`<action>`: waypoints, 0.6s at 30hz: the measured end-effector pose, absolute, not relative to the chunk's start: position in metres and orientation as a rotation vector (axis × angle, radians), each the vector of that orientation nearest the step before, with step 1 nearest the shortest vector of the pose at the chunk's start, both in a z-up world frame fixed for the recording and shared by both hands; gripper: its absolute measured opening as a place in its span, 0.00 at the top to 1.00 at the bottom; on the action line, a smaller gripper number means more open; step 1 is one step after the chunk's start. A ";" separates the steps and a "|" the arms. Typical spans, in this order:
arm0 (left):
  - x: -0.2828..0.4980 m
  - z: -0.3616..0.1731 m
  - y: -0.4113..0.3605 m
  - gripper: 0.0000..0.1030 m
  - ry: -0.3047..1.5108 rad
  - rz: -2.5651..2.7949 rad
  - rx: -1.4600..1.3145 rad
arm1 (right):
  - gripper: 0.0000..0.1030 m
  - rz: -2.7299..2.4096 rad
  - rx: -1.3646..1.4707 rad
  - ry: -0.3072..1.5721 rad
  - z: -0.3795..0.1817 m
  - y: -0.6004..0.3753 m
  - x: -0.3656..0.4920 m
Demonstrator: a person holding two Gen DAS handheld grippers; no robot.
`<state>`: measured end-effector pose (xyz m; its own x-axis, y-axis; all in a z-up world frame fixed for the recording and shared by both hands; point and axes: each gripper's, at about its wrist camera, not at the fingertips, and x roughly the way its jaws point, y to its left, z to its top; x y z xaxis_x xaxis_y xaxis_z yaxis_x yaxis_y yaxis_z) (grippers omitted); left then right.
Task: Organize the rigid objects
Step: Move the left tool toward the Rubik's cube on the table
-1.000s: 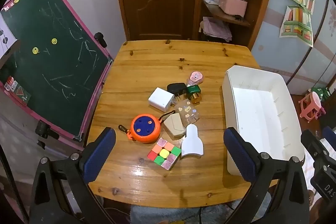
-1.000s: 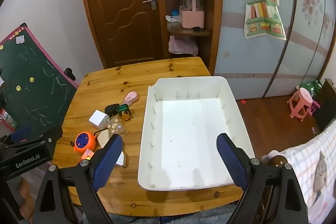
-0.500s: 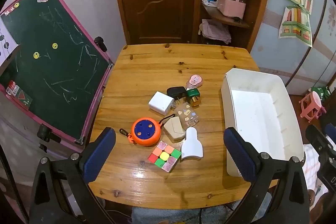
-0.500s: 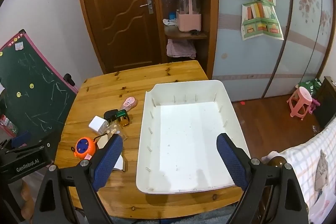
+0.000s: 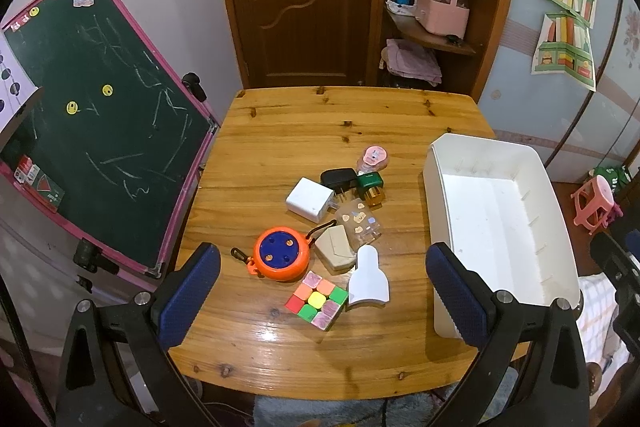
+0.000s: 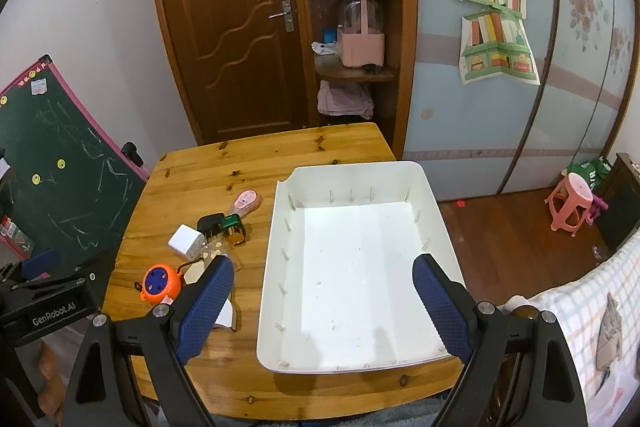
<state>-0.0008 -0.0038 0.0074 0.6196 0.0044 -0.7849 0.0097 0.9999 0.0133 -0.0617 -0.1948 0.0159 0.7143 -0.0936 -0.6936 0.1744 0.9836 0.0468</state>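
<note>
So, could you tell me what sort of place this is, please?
Most likely a room in a family home: a child's chalkboard beside the wooden table, a pink stool, and a corner shelf of household bits.

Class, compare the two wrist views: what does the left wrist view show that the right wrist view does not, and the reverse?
Only the left wrist view shows the colour cube in full, with the left hand-held gripper open above it. Only the right wrist view shows the whole floor of the white bin, bare, under the open right hand-held gripper. Both show the orange reel and the wooden table.
</note>
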 end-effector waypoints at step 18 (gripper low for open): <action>-0.001 0.008 0.007 0.01 0.901 -0.004 -0.013 | 0.11 -0.178 0.094 0.797 0.006 -0.199 -0.060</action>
